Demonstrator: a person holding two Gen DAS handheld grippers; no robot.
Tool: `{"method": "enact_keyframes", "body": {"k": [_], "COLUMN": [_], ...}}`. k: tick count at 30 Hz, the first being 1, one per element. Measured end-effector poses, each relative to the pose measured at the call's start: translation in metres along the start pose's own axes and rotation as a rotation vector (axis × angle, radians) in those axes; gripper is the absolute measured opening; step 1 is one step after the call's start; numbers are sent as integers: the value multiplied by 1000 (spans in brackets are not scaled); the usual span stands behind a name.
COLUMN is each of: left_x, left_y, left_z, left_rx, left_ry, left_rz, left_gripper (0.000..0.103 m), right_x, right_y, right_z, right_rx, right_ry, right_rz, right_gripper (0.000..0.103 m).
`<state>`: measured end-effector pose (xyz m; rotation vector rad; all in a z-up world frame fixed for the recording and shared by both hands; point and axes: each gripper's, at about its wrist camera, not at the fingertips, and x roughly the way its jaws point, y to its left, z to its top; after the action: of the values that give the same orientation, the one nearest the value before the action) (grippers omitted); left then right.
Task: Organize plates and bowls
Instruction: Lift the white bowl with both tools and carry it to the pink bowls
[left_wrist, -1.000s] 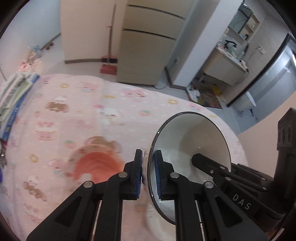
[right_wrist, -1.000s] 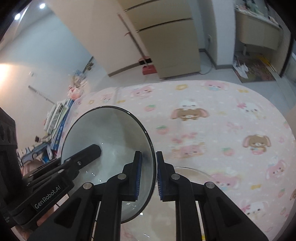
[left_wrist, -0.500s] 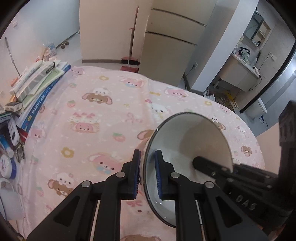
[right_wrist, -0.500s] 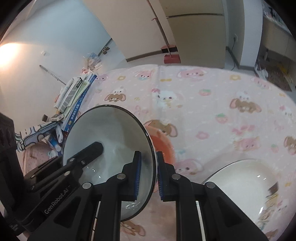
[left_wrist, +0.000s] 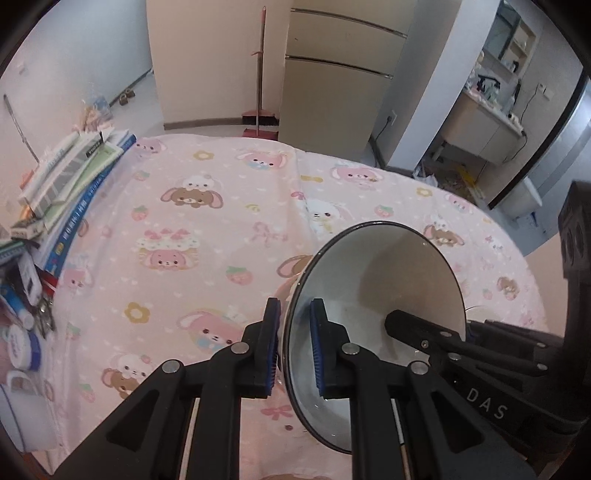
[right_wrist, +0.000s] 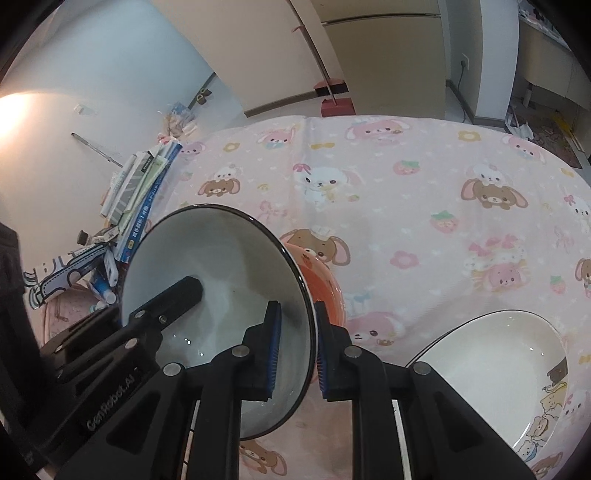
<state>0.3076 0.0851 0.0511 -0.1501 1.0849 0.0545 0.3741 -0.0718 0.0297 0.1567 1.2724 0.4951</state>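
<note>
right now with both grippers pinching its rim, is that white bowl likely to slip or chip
The bowl looks glazed and glossy, so it may slip in a light pinch. It seems rigid ceramic, likely to chip if dropped. The left hand-held gripper and right hand-held gripper hold only its thin rim, so it could pivot.

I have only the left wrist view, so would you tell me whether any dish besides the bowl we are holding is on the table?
Observer: Yes, an orange bowl sits on the cloth just behind the held bowl, partly hidden by it.
Operator: Thank you. Is anything else nearby?
Observer: A white plate with cartoon prints lies to the right of the right gripper.
Operator: How does that gripper hold the rim?
Observer: One finger is inside the held bowl and the other is outside, on the orange bowl's side.
</note>
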Motion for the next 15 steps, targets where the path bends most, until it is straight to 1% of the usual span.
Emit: {"method": "enact_keyframes", "body": {"k": [1, 4, 7, 9, 15], "left_x": [2, 12, 25, 34, 43], "left_y": [1, 8, 11, 15, 23], "left_z": [0, 2, 3, 4, 5], "left_rx": [-1, -13, 3, -5, -13], "left_ry": [4, 39, 76, 104, 123], "left_rz": [3, -32, -51, -63, -72], "left_gripper": [12, 12, 12, 13, 13], "right_x": [3, 9, 17, 24, 41], "right_y": [1, 3, 2, 1, 3], "right_z": [0, 0, 0, 0, -2], "right_rx": [-7, -14, -13, -7, -22], "right_ry": [4, 15, 27, 43, 86], "right_rz": [-5, -19, -44, -55, -68], "right_gripper": [19, 19, 19, 19, 19]}}
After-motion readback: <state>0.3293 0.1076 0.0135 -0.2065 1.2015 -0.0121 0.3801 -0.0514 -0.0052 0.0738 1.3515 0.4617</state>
